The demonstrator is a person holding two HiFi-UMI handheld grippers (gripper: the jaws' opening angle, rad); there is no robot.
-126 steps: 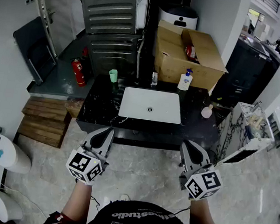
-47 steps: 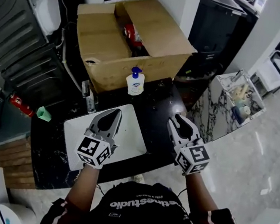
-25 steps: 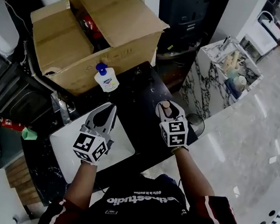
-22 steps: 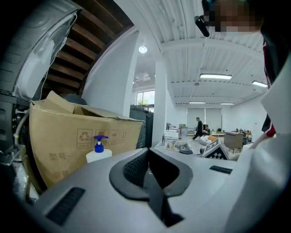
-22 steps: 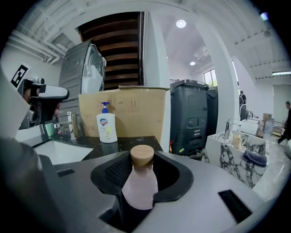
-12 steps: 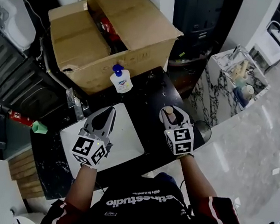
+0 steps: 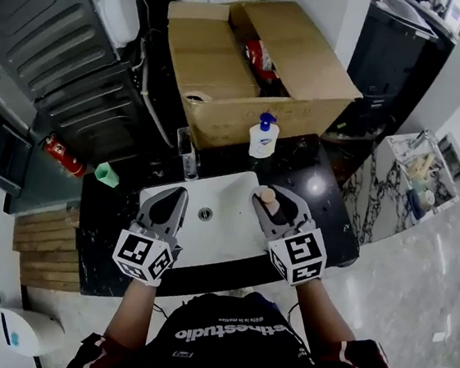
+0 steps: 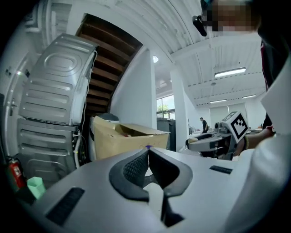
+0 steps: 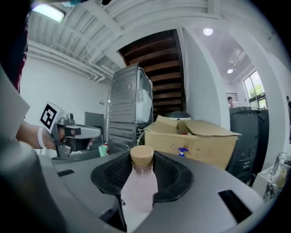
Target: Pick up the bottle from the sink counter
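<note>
A small pale pink bottle (image 9: 138,184) with a tan cap sits upright between my right gripper's (image 9: 142,170) black pads, which press on its sides. From the head view the bottle (image 7: 266,196) and right gripper (image 7: 268,200) hang over the right edge of the white sink (image 7: 215,239). My left gripper (image 7: 173,197) hovers over the sink's left part. Its jaws (image 8: 148,152) meet at the tips with nothing between them.
The black counter (image 7: 326,206) ends at the right and front. A soap dispenser (image 7: 263,136) stands behind the sink, before an open cardboard box (image 7: 252,66). A faucet (image 7: 187,162), a green cup (image 7: 106,175) and a red fire extinguisher (image 7: 60,154) lie left.
My right gripper has carried the bottle from the counter's right end leftward to the sink's right edge. The left gripper stays over the sink, shut.
</note>
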